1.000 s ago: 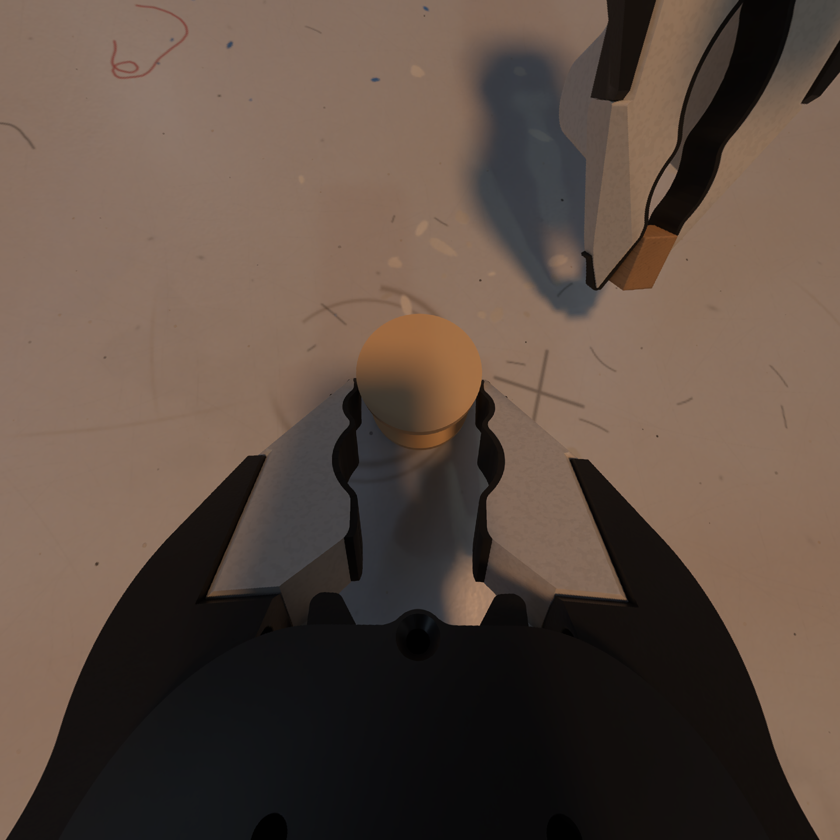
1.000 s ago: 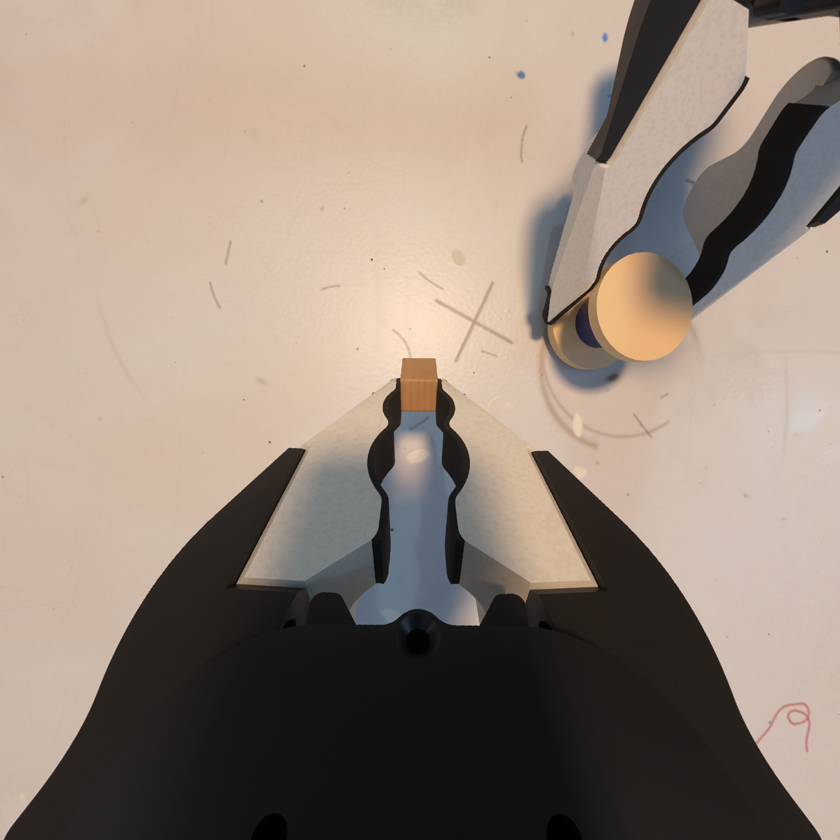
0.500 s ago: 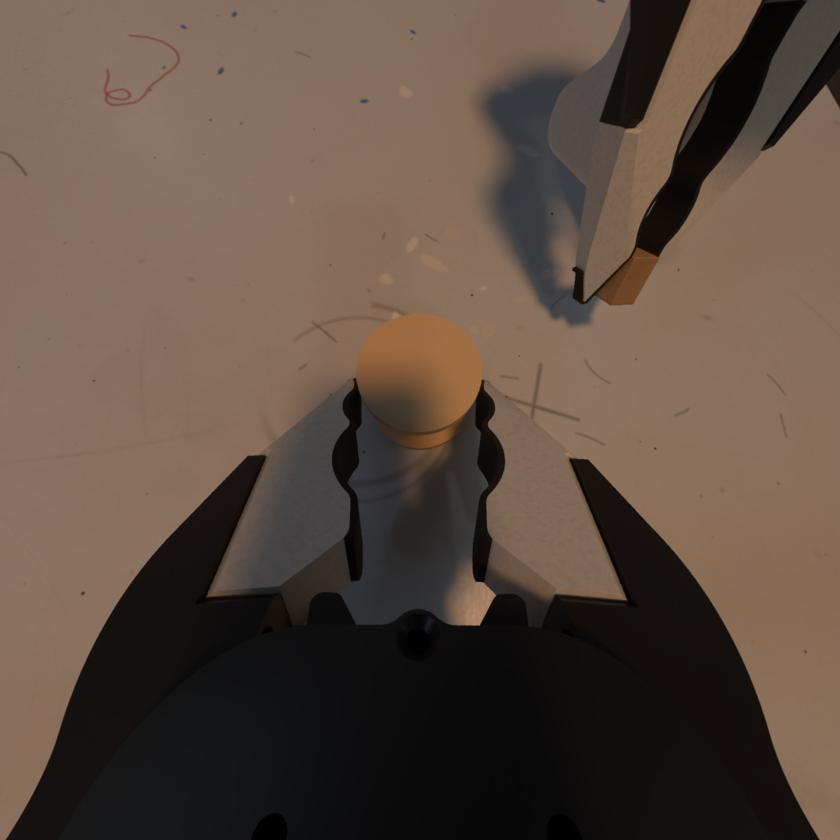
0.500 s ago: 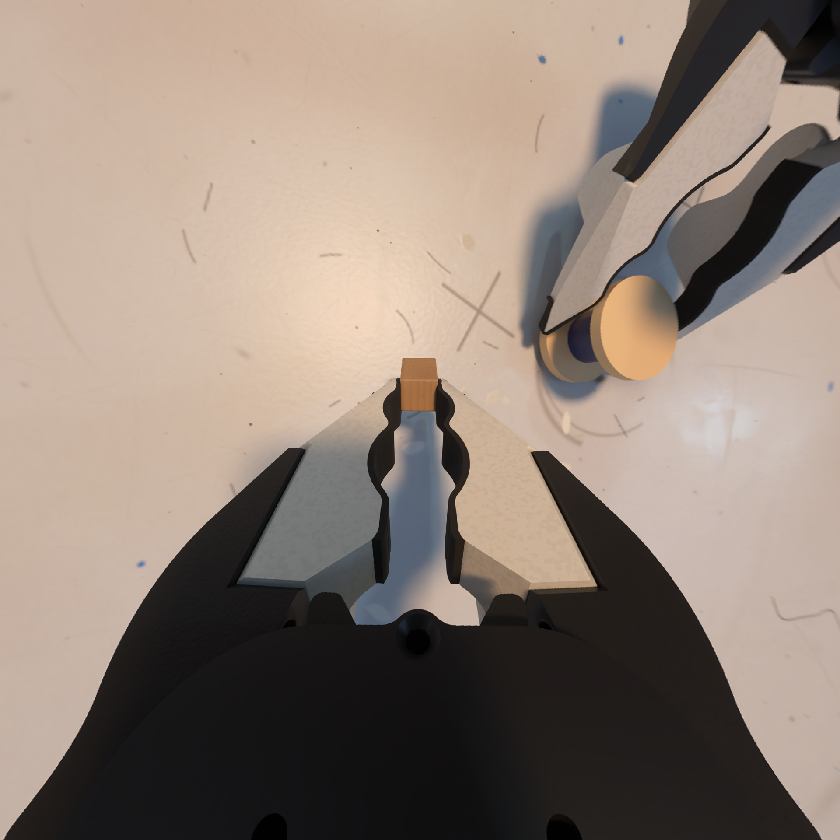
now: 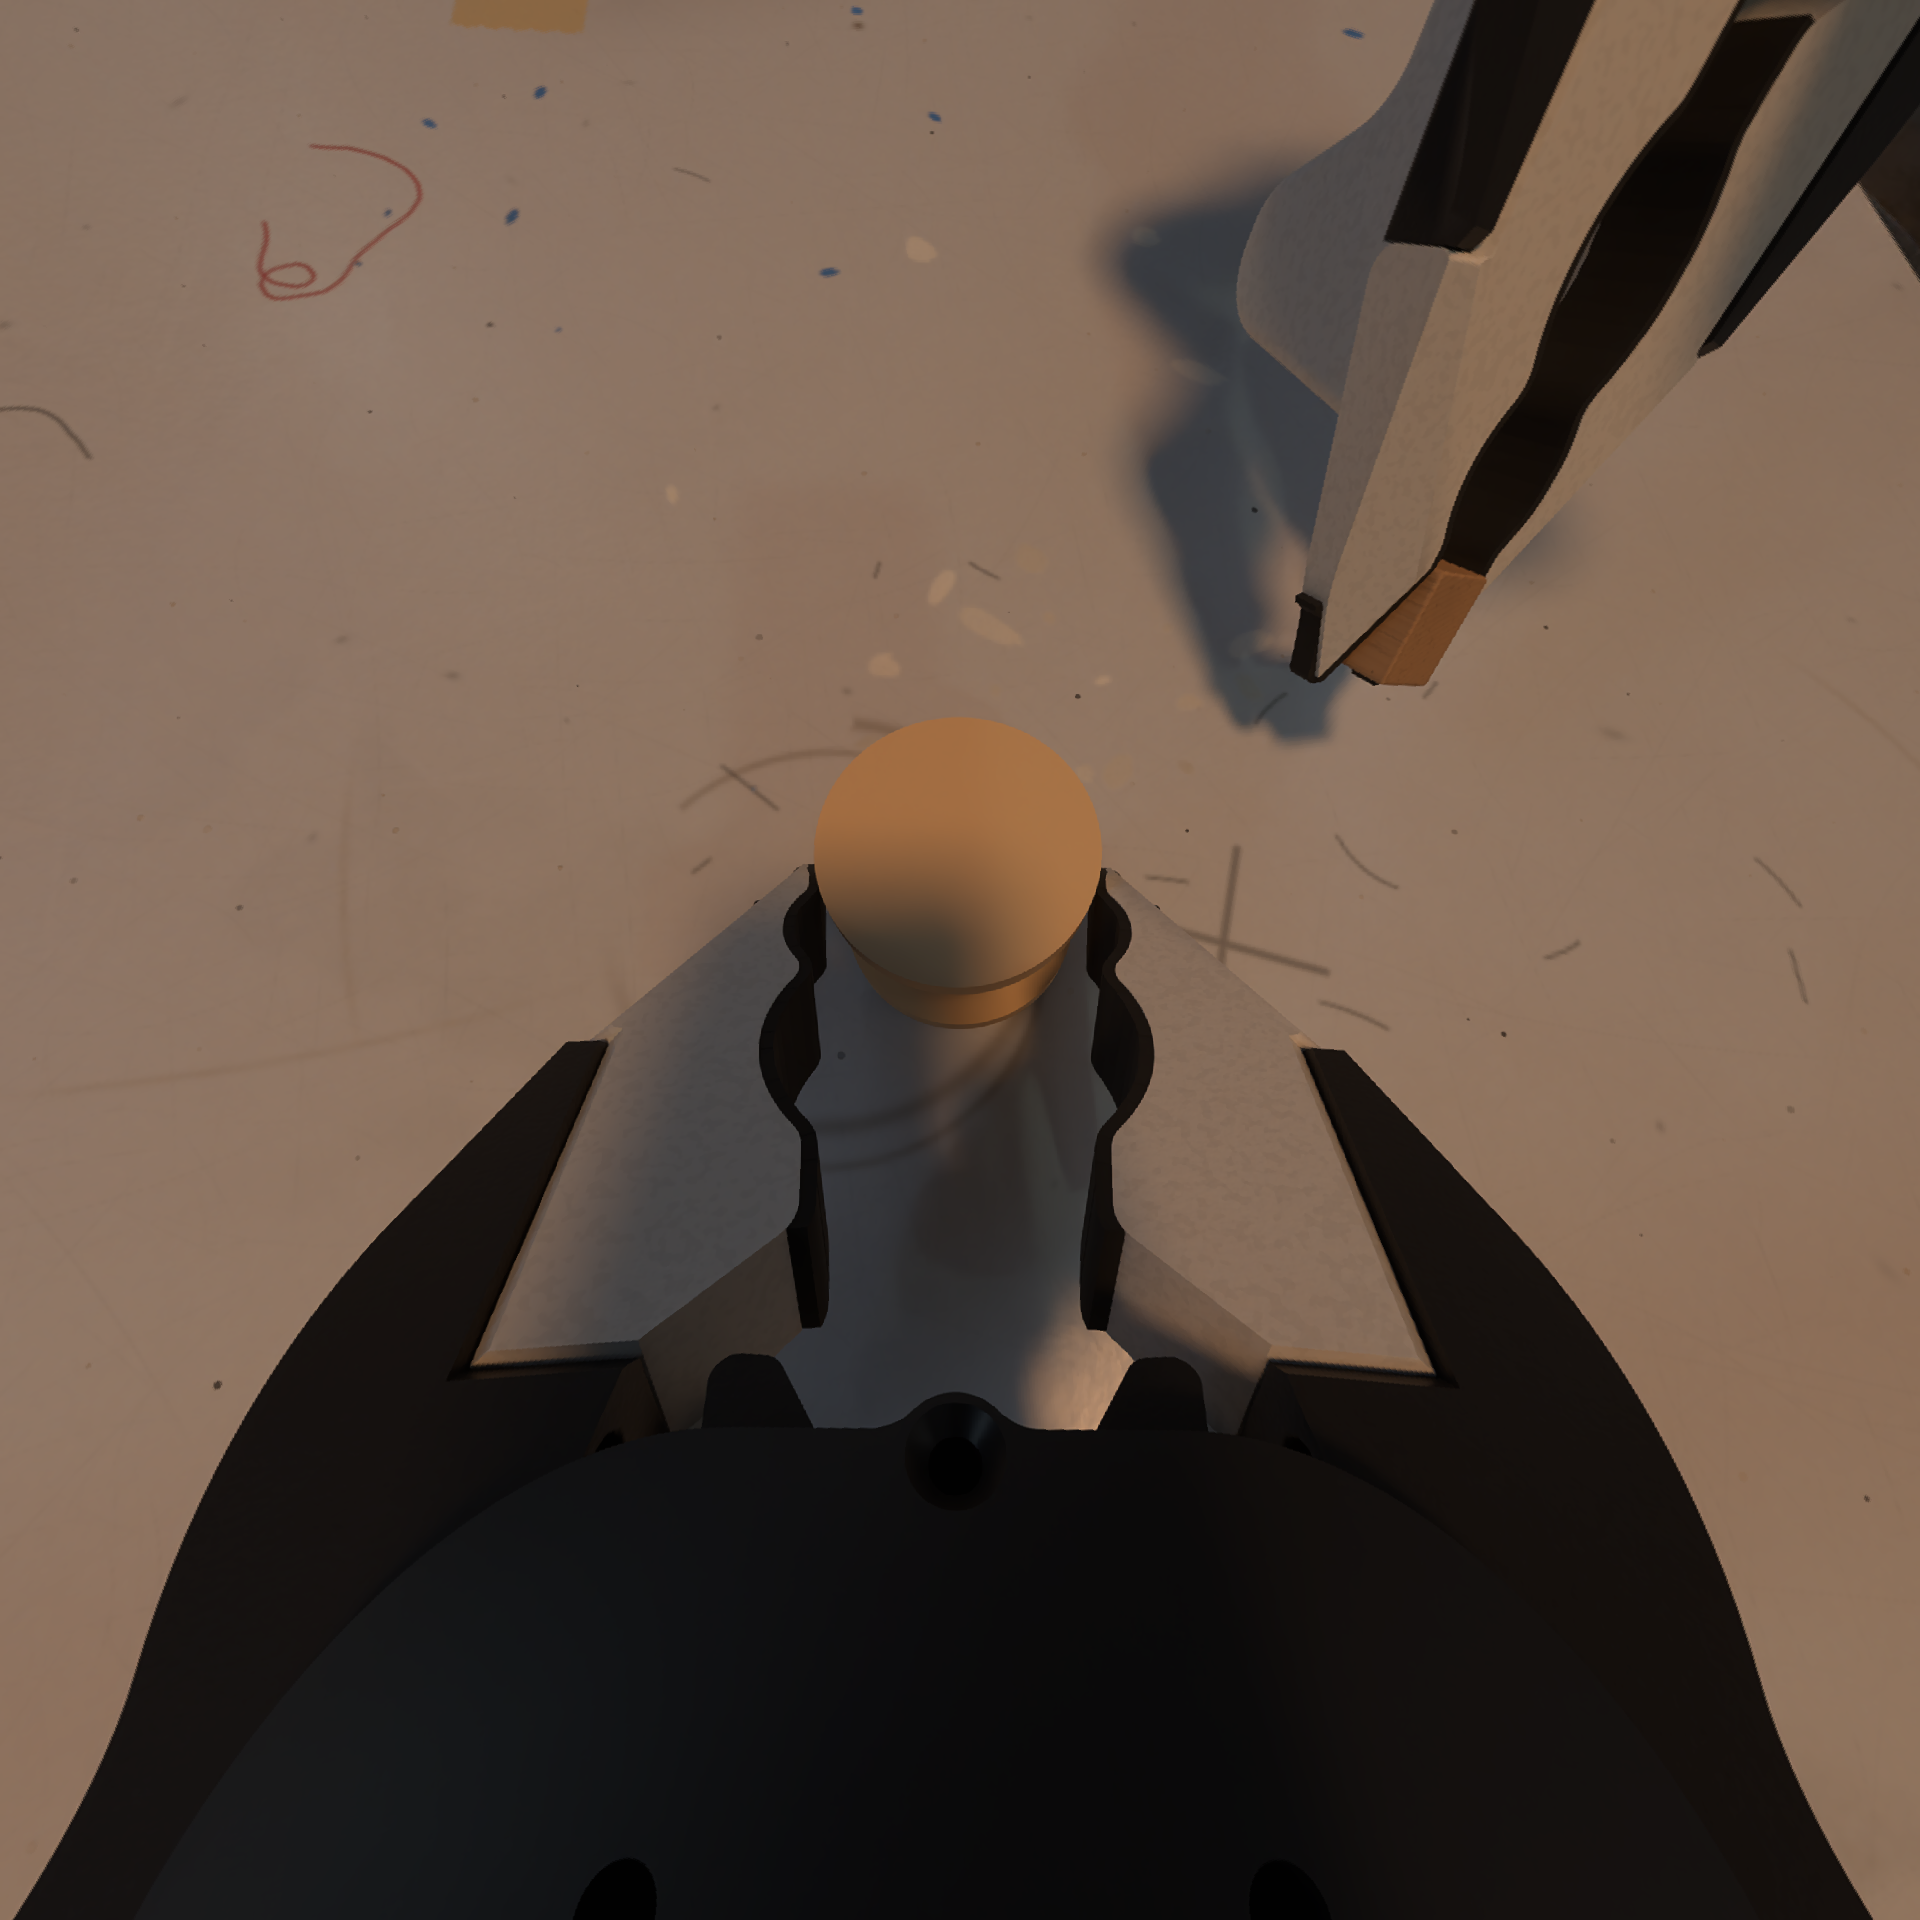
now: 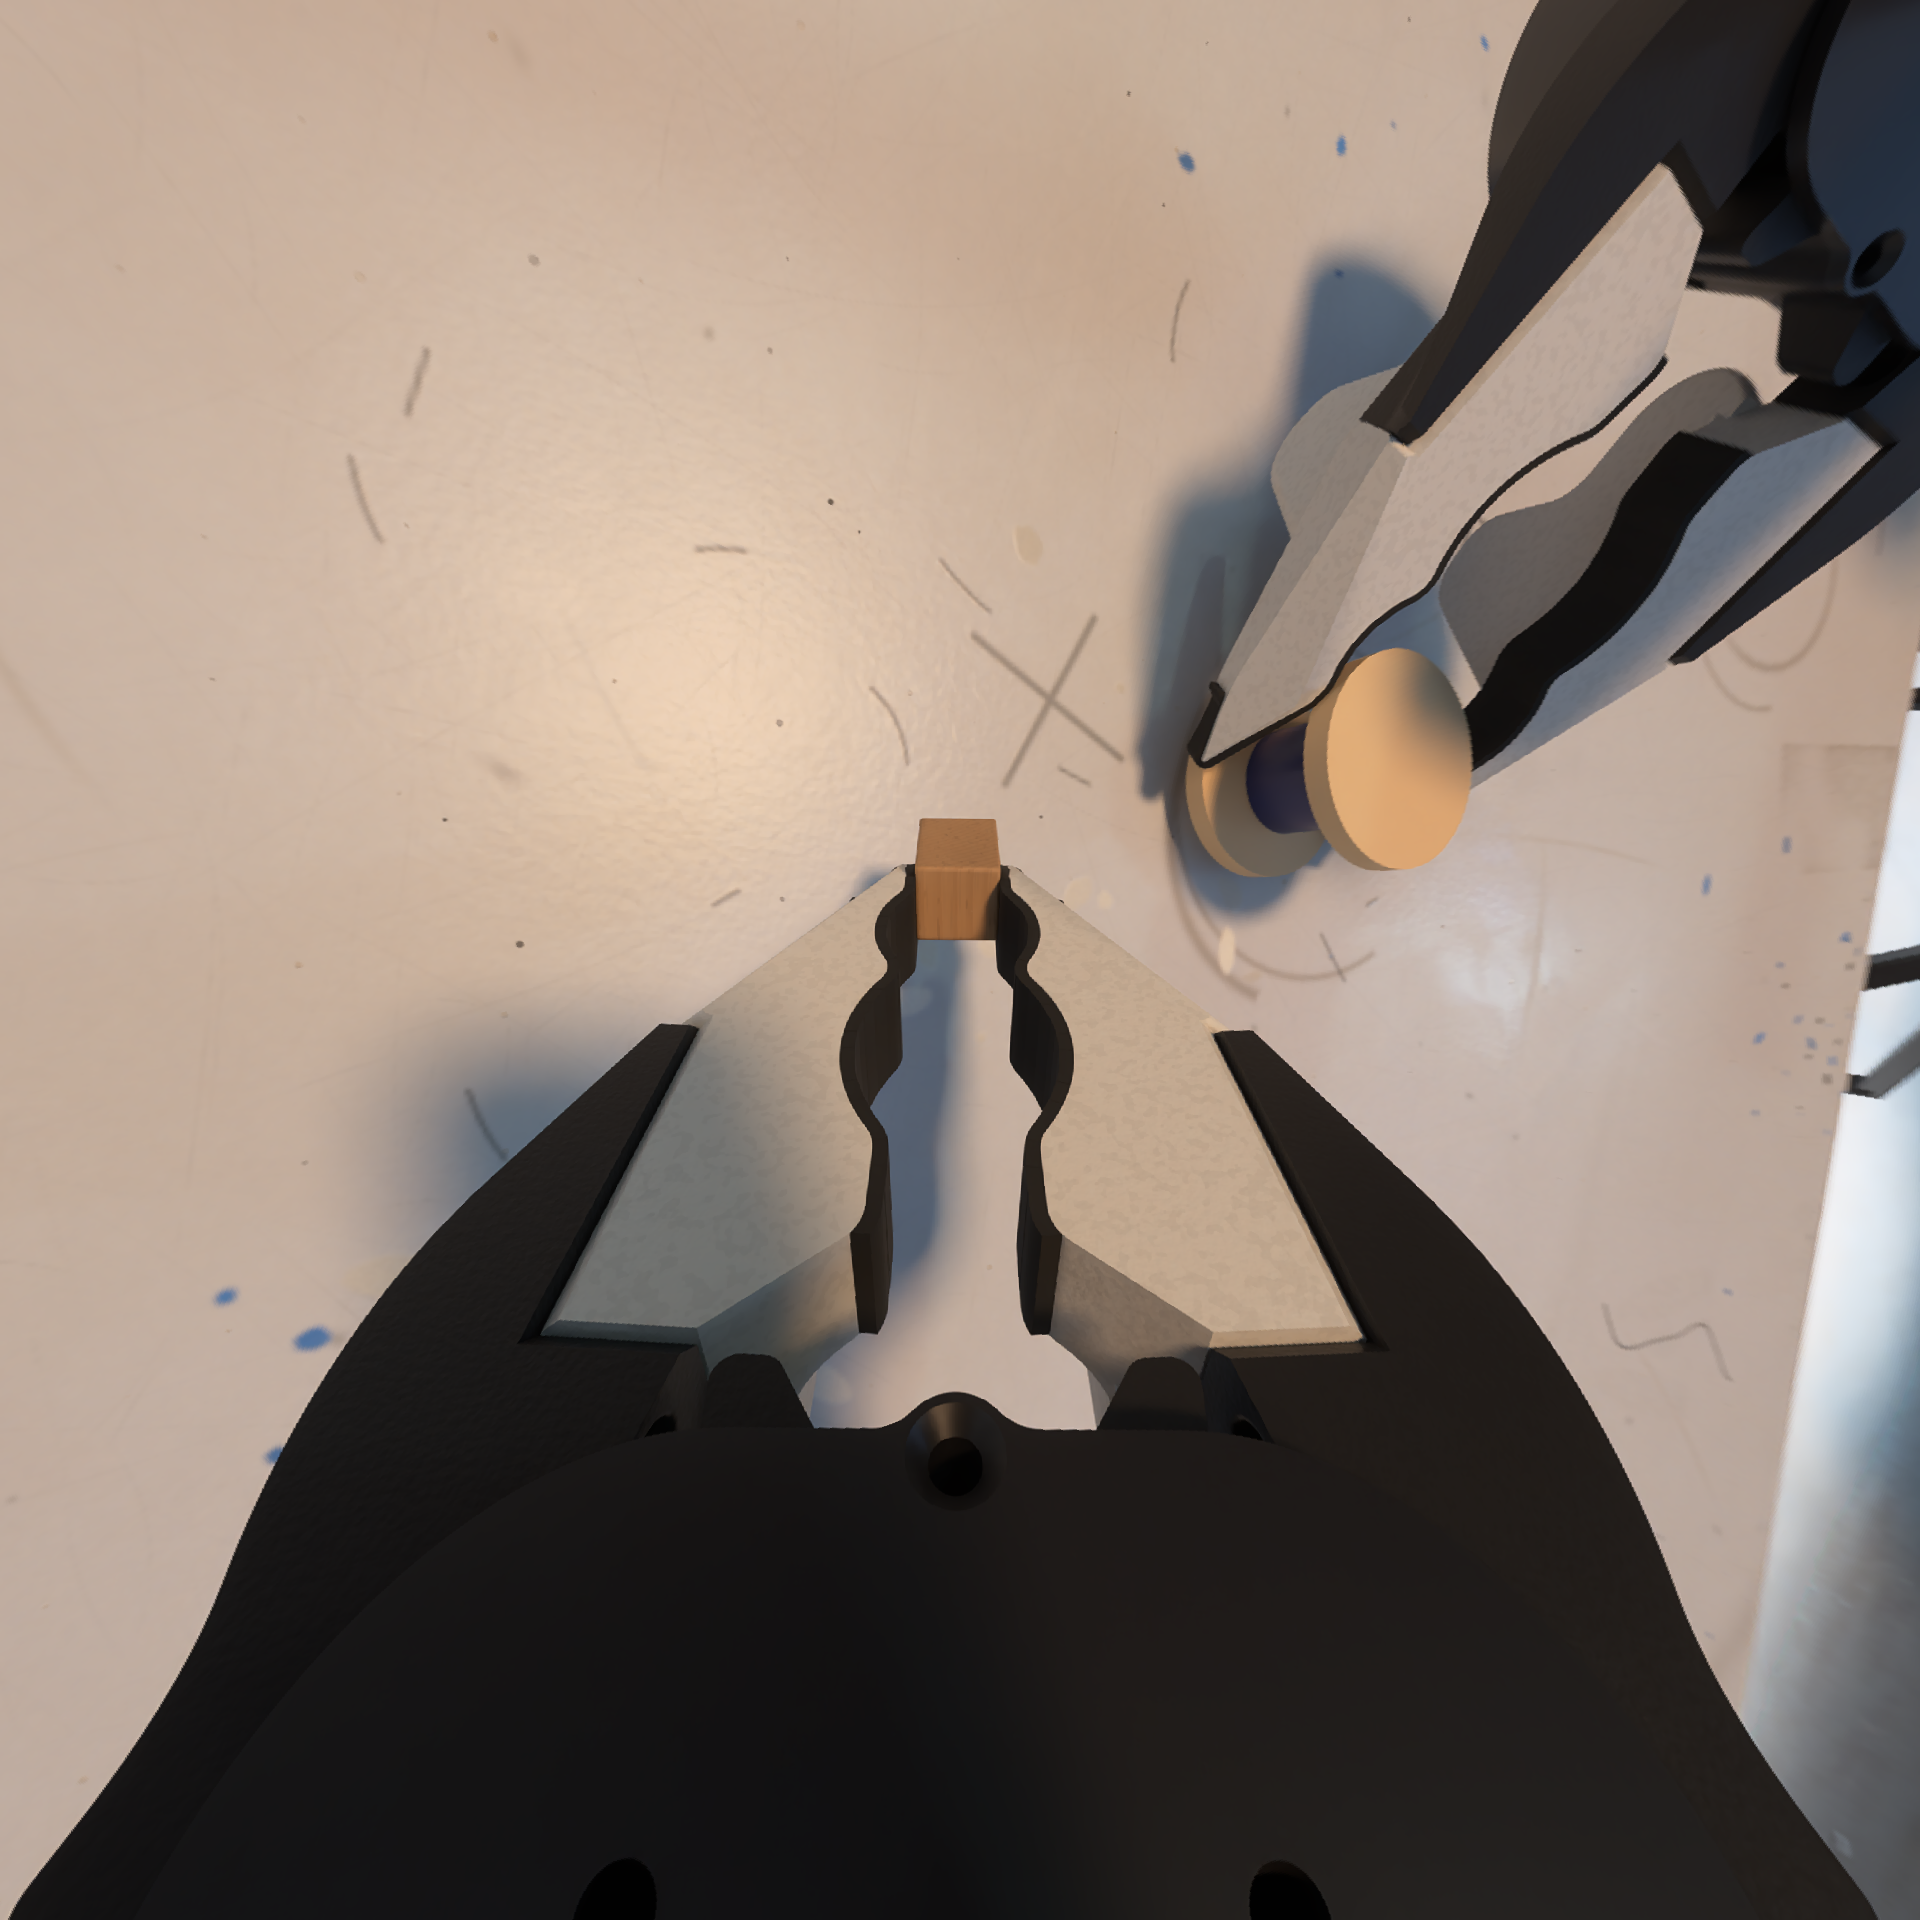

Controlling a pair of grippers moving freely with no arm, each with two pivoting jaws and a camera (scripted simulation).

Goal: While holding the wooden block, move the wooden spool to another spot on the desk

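Note:
The wooden spool (image 5: 956, 831) has round tan end discs and a dark blue core. My left gripper (image 5: 956, 894) is shut on it at the fingertips. In the right wrist view the spool (image 6: 1392, 758) shows at the upper right, held by the left gripper (image 6: 1340, 727), its lower disc close to the desk; I cannot tell if it touches. The small wooden block (image 6: 957, 878) is a tan cube. My right gripper (image 6: 957, 883) is shut on it above the desk. In the left wrist view the block (image 5: 1418, 623) and right gripper (image 5: 1382, 634) show at the upper right.
The pale desk (image 6: 520, 623) bears pen scratches, a drawn cross (image 6: 1049, 701), blue paint specks and a red scribble (image 5: 332, 223). The desk's edge (image 6: 1860, 1143) runs down the far right of the right wrist view. A tan strip (image 5: 520, 10) lies at the top edge.
The left gripper with the spool has drifted across the desk, away from the drawn cross. The right gripper with the block has risen, showing more desk and its edge. Both grips stay shut.

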